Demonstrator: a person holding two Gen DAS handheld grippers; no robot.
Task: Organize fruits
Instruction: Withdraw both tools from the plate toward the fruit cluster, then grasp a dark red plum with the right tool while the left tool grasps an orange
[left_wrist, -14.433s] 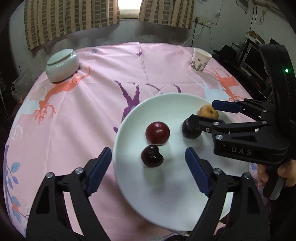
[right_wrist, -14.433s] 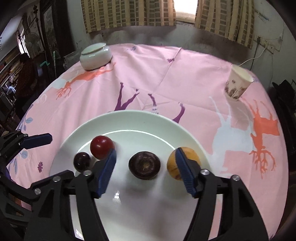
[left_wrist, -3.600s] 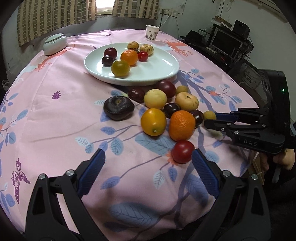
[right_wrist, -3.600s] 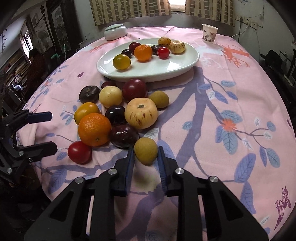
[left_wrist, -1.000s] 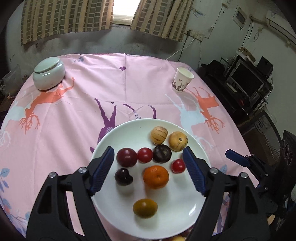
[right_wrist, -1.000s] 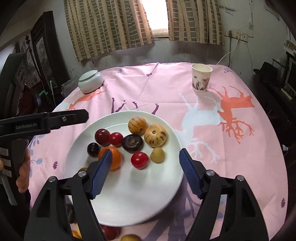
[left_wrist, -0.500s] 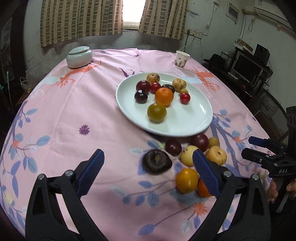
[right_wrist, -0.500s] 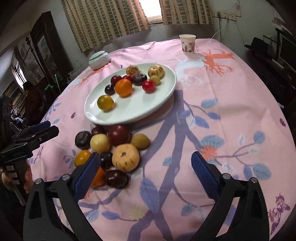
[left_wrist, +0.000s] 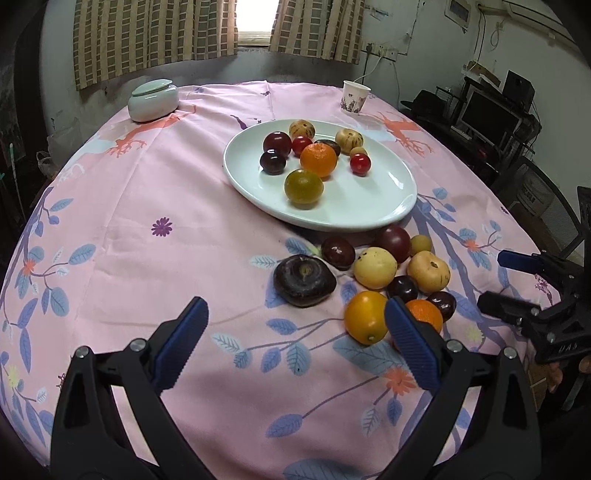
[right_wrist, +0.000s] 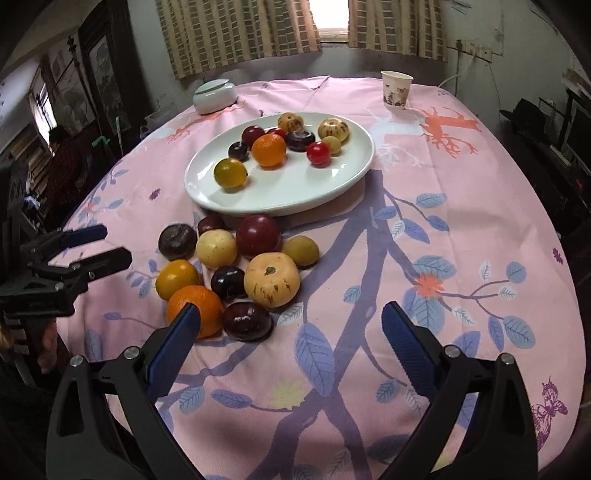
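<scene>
A white plate holds several fruits, among them an orange and a yellow-green fruit. A pile of loose fruits lies on the cloth in front of the plate, including a dark flat fruit, a yellow fruit and a pale speckled fruit. My left gripper is open and empty, near the pile's left side. My right gripper is open and empty, just in front of the pile.
A pink printed tablecloth covers the round table. A white lidded jar and a paper cup stand at the far side. Monitors and shelves are to the right of the table.
Both grippers have pulled back from over the plate to the near side of the table, by the loose fruit pile. Both stay open and empty.
</scene>
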